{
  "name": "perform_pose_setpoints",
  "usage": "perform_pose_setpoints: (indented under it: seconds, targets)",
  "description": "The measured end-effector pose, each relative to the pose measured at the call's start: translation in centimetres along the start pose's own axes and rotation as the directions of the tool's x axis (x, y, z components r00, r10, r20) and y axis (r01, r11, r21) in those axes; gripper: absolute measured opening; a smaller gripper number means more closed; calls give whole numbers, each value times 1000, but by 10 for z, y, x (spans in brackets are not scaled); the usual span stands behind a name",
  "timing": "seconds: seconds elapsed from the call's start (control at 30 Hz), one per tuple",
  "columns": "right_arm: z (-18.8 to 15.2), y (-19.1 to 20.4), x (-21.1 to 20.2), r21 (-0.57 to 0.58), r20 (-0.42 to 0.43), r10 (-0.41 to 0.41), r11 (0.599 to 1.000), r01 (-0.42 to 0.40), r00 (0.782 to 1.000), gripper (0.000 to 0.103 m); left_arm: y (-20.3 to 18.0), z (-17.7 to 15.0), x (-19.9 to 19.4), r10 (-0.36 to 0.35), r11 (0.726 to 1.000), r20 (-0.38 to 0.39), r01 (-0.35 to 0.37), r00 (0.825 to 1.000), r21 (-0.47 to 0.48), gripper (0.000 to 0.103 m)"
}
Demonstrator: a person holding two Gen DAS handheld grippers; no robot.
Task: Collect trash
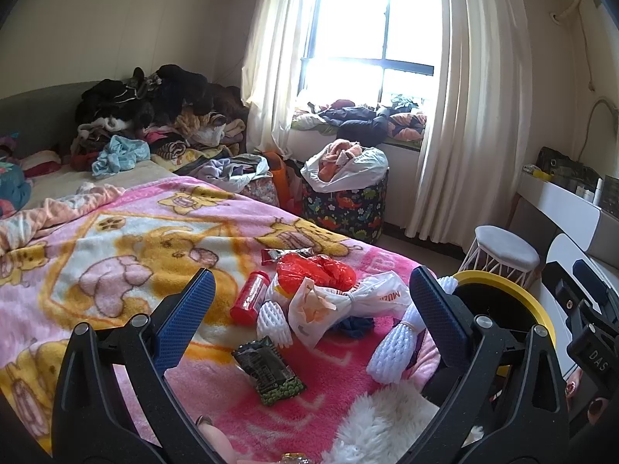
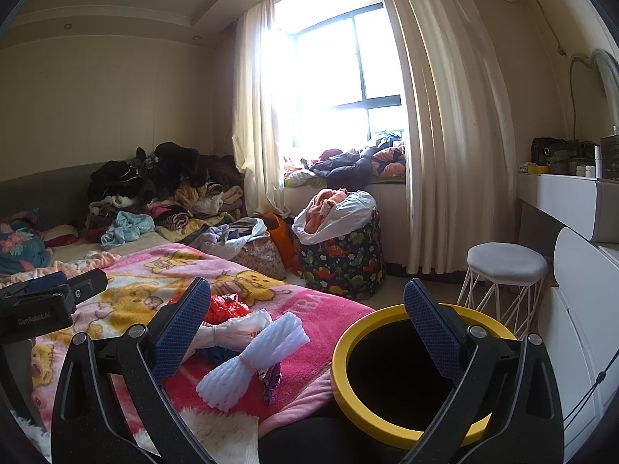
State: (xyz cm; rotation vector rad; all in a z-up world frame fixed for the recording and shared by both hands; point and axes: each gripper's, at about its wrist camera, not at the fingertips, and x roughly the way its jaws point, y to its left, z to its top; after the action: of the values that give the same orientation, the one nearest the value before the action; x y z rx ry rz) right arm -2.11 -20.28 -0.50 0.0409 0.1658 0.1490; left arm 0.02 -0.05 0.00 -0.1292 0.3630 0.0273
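Note:
Trash lies on the pink cartoon blanket (image 1: 116, 255): a red plastic bag (image 1: 315, 270), a white knotted plastic bag (image 1: 348, 301), a red tube (image 1: 250, 297), a black-green snack wrapper (image 1: 269, 367), and white foam nets (image 1: 394, 342), one of which shows in the right wrist view (image 2: 251, 359). A black bin with a yellow rim (image 2: 406, 379) stands beside the bed, also in the left wrist view (image 1: 503, 290). My left gripper (image 1: 309, 321) is open above the trash. My right gripper (image 2: 305, 332) is open, empty, over the bed's edge and the bin.
Piles of clothes (image 1: 154, 116) cover the far bed and the window sill (image 1: 359, 120). A dinosaur-print hamper (image 2: 340, 263) with a white bag stands by the curtain. A white stool (image 2: 503, 270) and a white dresser (image 2: 580, 309) stand at the right.

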Motion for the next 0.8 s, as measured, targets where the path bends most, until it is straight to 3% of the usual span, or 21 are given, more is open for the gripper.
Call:
perform_pose_setpoints:
  seconds: [0.43,0.8]
  targets:
    - [1,-2,-1,-3,-8,3,1000,-3,1000,97,0,0,0,2,1000,2,-2,1000,0,92]
    - [-1,9,13,-24,-67,47,999,-48,997,97,13,1,6,20,1000,-4,-20,1000,-15,92]
